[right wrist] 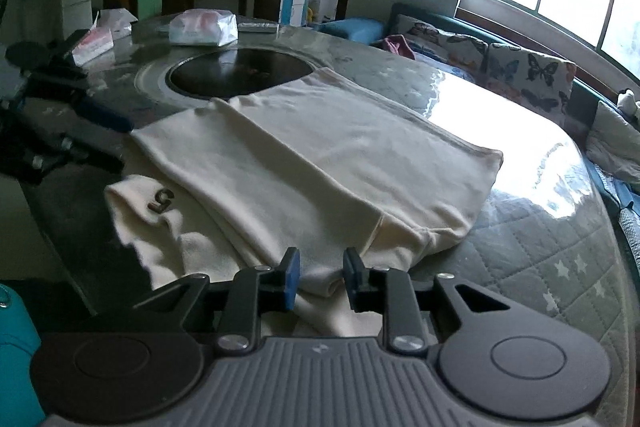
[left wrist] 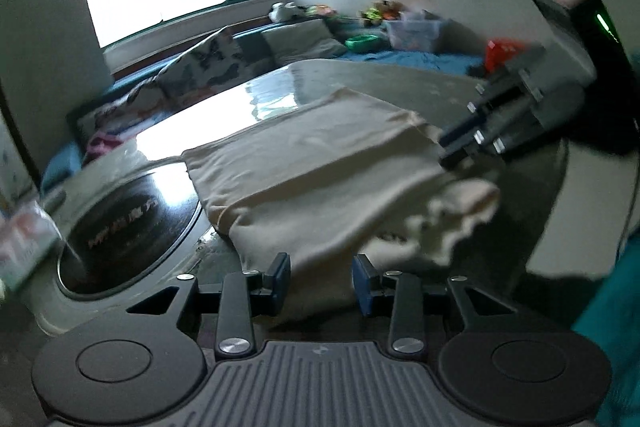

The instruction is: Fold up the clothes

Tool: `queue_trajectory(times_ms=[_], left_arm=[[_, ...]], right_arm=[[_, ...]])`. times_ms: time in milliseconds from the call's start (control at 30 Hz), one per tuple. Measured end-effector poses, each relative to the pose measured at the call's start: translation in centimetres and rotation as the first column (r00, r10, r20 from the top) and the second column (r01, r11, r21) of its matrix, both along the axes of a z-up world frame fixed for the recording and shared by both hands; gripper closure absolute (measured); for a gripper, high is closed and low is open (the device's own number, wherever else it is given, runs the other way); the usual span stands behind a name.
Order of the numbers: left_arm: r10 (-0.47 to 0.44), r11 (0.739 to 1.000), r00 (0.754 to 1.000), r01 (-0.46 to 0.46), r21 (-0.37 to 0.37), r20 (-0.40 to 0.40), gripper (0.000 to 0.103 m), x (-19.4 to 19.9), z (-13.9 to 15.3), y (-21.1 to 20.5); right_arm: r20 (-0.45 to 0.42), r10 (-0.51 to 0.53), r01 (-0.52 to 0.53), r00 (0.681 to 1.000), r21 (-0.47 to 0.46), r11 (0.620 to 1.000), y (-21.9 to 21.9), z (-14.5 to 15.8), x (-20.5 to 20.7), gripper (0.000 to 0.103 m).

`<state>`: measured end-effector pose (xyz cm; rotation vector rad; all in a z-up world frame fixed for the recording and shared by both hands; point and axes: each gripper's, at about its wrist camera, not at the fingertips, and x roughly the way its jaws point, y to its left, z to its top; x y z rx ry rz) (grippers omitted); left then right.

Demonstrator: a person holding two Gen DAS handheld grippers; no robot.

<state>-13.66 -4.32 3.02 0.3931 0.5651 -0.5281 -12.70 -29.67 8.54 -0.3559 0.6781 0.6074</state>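
Observation:
A cream garment [left wrist: 312, 155] [right wrist: 340, 147] lies partly folded on the round table [right wrist: 520, 239], one side laid over its middle. A rumpled sleeve [right wrist: 160, 203] marked with a brown "5" droops over the near table edge [left wrist: 460, 207]. At the garment's near hem my left gripper [left wrist: 321, 279] stands open, cloth lying between and ahead of its blue pads. It shows again at the left of the right wrist view [right wrist: 116, 123]. My right gripper [right wrist: 321, 281] is open with a fold of the cloth between its fingers. The left wrist view shows it blurred at the garment's right corner [left wrist: 450, 147].
A black round inset [right wrist: 240, 71] [left wrist: 132, 219] sits in the table's middle, touching the garment's far edge. Tissue packs [right wrist: 202, 25] [right wrist: 94, 43] and a remote [right wrist: 258, 26] lie beyond it. A sofa with butterfly cushions [right wrist: 520, 67] [left wrist: 208, 63] runs under the window.

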Motion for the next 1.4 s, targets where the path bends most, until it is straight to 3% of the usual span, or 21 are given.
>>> queue_trajectory(times_ms=[133, 333, 400, 500, 567, 700, 867, 1033, 1100, 1200, 1400], left_arm=[[-0.050, 0.998, 0.998, 0.049, 0.042, 0.033, 0.061, -0.5, -1.1, -1.1], [-0.120, 0.990, 0.987, 0.111, 0.089, 0.105, 0.061, -0.9, -2.3, -2.8], [-0.137, 0.988, 0.984, 0.127, 0.089, 0.117, 0.071, -0.7, -2.5, -3.1], [-0.133, 0.990, 0.983, 0.125, 0.067, 0.124, 0.089, -0.3, -2.4, -3.2], [-0.113, 0.993, 0.986, 0.111, 0.025, 0.118, 0.093, 0.4, -1.9, -2.9], [-0.059, 0.995, 0.995, 0.065, -0.069, 0.081, 0.095, 2.4, -0.6, -2.3], [-0.027, 0.990, 0.999, 0.032, -0.135, 0.037, 0.095, 5.0, 0.5, -2.0], [-0.010, 0.988, 1.000, 0.011, -0.155, 0.006, 0.095, 6.2, 0.3, -1.7], [-0.009, 0.988, 1.000, 0.009, -0.157, 0.002, 0.094, 6.2, 0.1, -1.5], [-0.011, 0.991, 1.000, 0.012, -0.134, 0.012, 0.089, 5.6, -0.4, -1.4], [-0.015, 0.997, 0.999, 0.018, -0.073, 0.042, 0.075, 3.9, -1.4, -1.0]], right_arm=[[-0.005, 0.014, -0.014, 1.000, 0.005, 1.000, -0.3, 0.8, -0.6, 0.078], [0.007, 0.069, -0.068, 0.998, -0.055, 0.996, -0.4, 1.4, -2.6, 0.063], [0.009, 0.100, -0.099, 0.995, -0.085, 0.991, -0.3, 1.5, -3.5, 0.057], [0.015, 0.148, -0.145, 0.989, -0.125, 0.982, -0.1, 1.3, -4.5, 0.051], [0.021, 0.179, -0.174, 0.984, -0.146, 0.974, 0.0, 1.1, -5.0, 0.048], [0.060, 0.224, -0.212, 0.973, -0.166, 0.963, 0.4, 0.6, -5.4, 0.046], [0.107, 0.254, -0.236, 0.961, -0.156, 0.959, 1.5, 0.1, -4.4, 0.046], [0.096, 0.249, -0.235, 0.964, -0.134, 0.963, 2.4, -0.9, -2.2, 0.057], [0.058, 0.223, -0.216, 0.973, -0.107, 0.971, 2.2, -0.9, -1.2, 0.076], [-0.006, 0.184, -0.184, 0.983, -0.054, 0.981, 1.8, -0.7, 0.3, 0.088], [-0.089, 0.145, -0.141, 0.985, 0.052, 0.989, 0.9, 1.0, 2.4, 0.092]])
